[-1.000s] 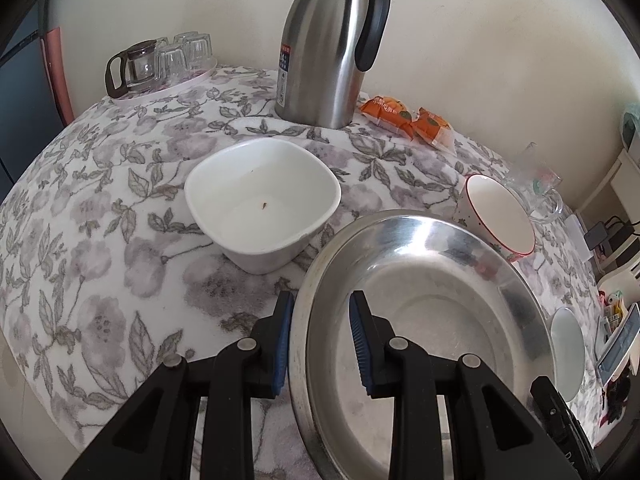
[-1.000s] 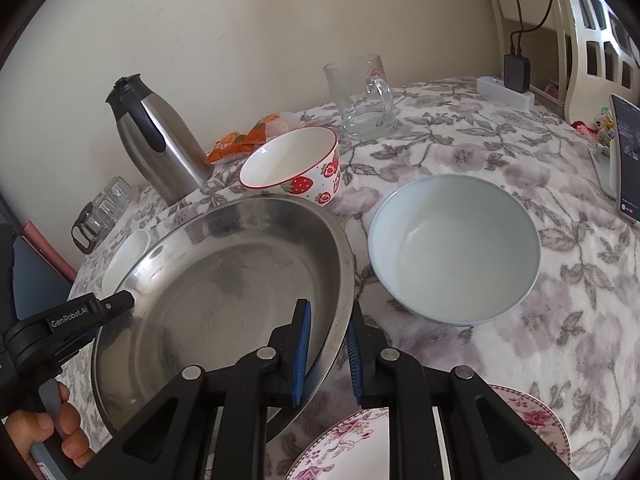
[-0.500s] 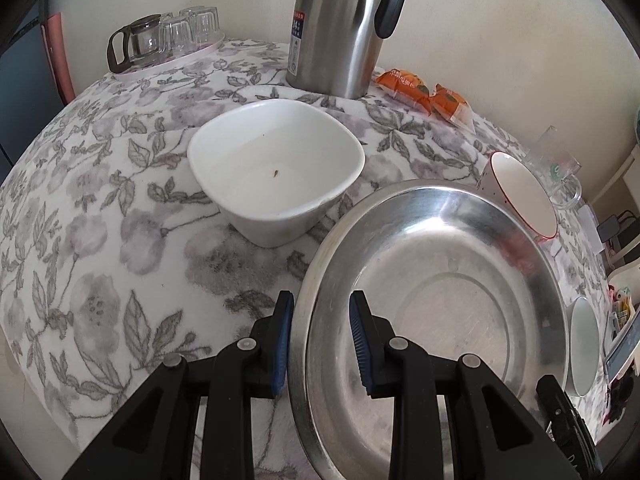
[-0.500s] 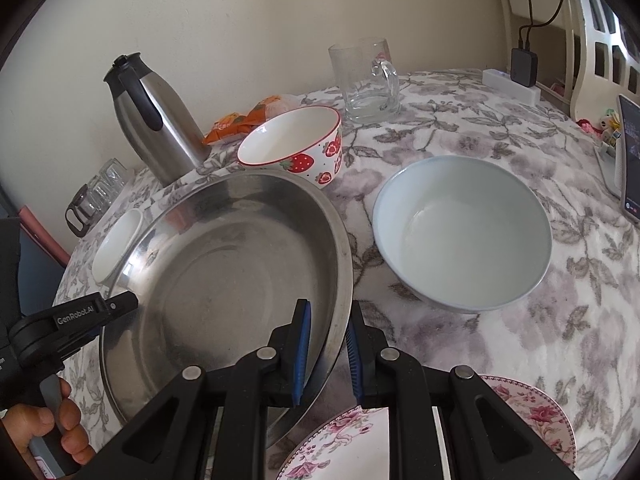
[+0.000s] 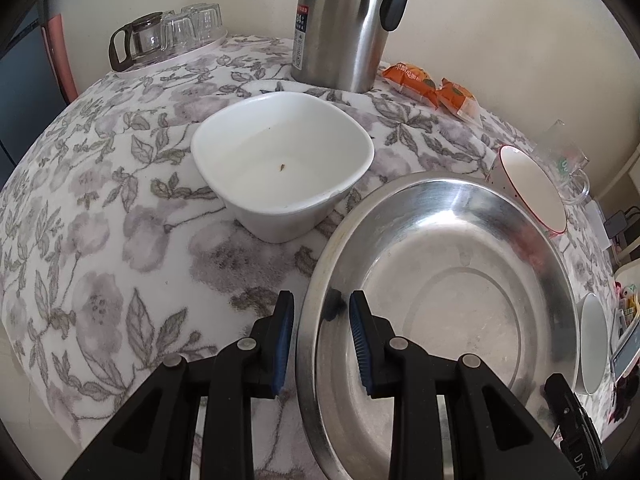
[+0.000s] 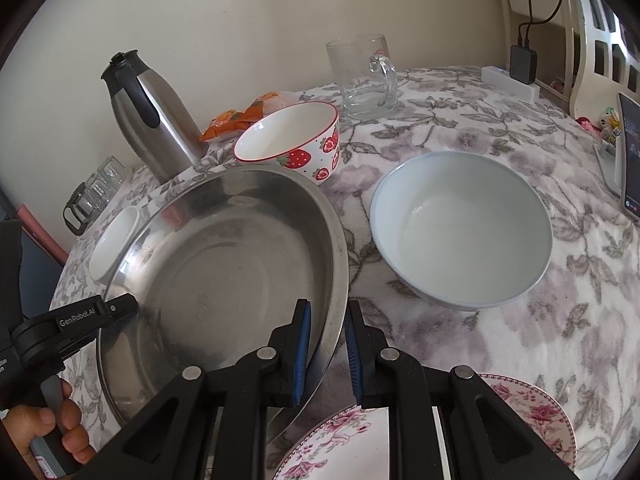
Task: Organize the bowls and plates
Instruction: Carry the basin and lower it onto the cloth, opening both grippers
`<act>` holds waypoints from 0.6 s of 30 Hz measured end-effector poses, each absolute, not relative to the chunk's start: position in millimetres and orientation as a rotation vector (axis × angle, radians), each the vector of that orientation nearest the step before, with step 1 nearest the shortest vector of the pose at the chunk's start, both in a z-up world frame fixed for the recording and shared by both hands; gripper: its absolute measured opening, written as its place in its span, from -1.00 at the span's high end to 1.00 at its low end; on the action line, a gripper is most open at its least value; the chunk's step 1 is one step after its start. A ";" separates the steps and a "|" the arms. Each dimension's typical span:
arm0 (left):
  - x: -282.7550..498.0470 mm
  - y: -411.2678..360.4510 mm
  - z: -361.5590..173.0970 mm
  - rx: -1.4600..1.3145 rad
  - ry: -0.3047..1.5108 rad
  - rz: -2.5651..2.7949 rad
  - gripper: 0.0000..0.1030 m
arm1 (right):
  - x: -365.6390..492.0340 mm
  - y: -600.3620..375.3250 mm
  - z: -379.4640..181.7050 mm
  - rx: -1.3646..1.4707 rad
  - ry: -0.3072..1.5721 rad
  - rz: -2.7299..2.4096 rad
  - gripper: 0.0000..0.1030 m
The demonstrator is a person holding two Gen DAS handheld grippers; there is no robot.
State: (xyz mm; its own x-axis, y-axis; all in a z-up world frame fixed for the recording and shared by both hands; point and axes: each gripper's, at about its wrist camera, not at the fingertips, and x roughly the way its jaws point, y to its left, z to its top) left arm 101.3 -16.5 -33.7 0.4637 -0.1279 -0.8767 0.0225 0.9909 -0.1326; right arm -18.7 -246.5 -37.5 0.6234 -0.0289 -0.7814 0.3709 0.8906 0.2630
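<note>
Both grippers, left gripper (image 5: 320,340) and right gripper (image 6: 326,350), have jaws pinching the steel plate (image 6: 224,272) rim, while the bowls remain scattered, unstacked, on the counter (image 6: 500,340).

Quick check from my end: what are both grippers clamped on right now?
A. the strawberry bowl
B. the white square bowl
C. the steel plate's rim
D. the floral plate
C: the left gripper and the right gripper each straddle the rim of the steel plate, on opposite sides of it.
</note>
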 end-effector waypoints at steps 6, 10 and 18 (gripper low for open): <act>101.2 -16.3 -31.8 -0.114 1.091 -0.098 0.43 | -19.3 -246.2 -36.5 0.429 0.874 -0.240 0.64; 100.9 -13.1 -29.6 -0.129 1.092 -0.096 0.43 | -20.9 -246.7 -33.6 0.429 0.863 -0.244 0.64; 99.8 -15.9 -27.1 -0.118 1.078 -0.114 0.43 | -21.7 -246.9 -32.5 0.430 0.862 -0.247 0.64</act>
State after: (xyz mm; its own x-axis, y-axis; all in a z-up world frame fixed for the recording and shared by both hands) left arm 99.8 -15.9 -27.1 0.4686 -0.1506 -0.8705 0.0351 0.9878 -0.1520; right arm -21.7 -246.9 -32.5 0.6303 -0.0377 -0.7754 0.3785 0.8870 0.2645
